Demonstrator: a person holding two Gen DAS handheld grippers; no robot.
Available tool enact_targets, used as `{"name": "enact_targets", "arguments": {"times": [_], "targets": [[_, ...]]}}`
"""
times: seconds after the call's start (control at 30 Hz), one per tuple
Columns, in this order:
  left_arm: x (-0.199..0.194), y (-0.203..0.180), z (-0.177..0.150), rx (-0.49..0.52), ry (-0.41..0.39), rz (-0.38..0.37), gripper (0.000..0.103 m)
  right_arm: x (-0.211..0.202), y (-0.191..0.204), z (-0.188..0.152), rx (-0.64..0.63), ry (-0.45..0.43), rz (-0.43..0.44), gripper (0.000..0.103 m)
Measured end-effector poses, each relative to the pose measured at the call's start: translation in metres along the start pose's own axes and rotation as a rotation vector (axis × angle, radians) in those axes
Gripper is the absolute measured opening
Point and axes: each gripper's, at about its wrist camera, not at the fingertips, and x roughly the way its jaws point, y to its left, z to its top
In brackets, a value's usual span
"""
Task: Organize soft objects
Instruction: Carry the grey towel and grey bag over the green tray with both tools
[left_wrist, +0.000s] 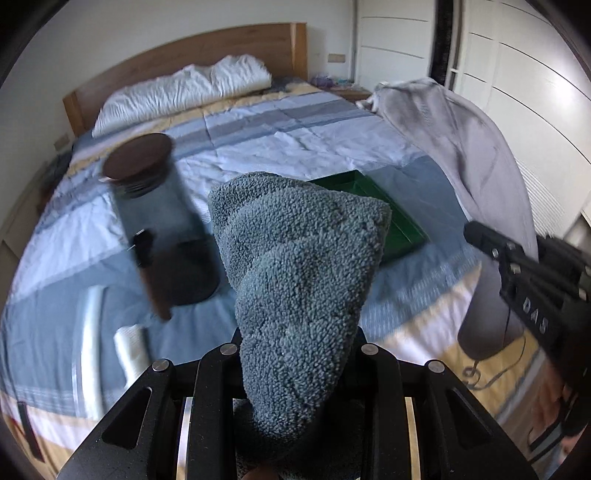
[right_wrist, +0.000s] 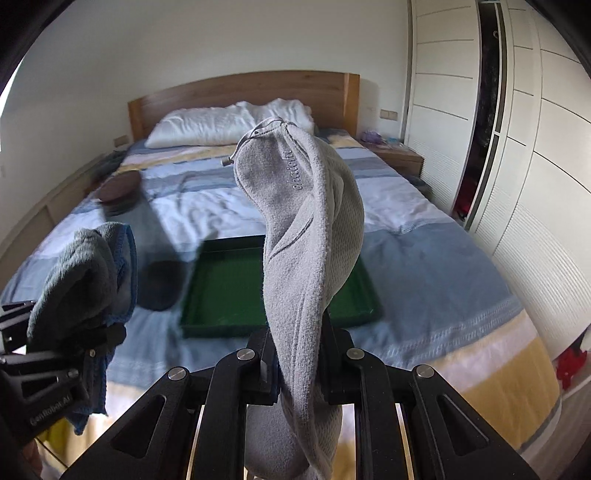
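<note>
Centrally, bare green tray (right_wrist: 229, 295) abed.

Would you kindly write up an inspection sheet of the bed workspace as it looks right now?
Surface: bed with a striped blue, white and yellow cover, rumpled.
Job's things: blue-grey terry cloth and grey fleece item, both lifted above the bed; green tray lying on the cover, nothing seen inside it.
Clutter: clear jar with a dark lid, blurred, left of the tray.
Grippers: left gripper shut on the terry cloth; right gripper shut on the fleece item.
Cables: thin dark cord near the bed's front edge.
Surroundings: white pillows, wooden headboard, white wardrobe, nightstand.
</note>
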Motion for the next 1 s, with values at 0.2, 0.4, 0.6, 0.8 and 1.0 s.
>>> {"name": "enact_targets", "arguments": {"times": [0.2, 0.4, 0.6, 0.8, 1.0], "targets": [[0.079, 0.005, 0.054, -0.086, 0.049, 0.058, 0.025, 0.104, -0.005, 0.05, -0.04, 0.052, 0.003, 0.015], [0.151, 0.016, 0.08, -0.142, 0.104, 0.138, 0.025, 0.209, -0.023, 0.091, -0.084, 0.132, 0.049, 0.015], [0.195, 0.024, 0.075, -0.198, 0.161, 0.176, 0.025, 0.279, -0.041, 0.111, -0.119, 0.214, 0.065, 0.015], [0.212, 0.027, 0.074, -0.22, 0.182, 0.178, 0.025, 0.314, -0.033, 0.12, -0.156, 0.239, 0.048, 0.015], [0.219, 0.024, 0.073, -0.208, 0.179, 0.194, 0.025, 0.322, -0.028, 0.11, -0.18, 0.259, 0.047, 0.015]]}}
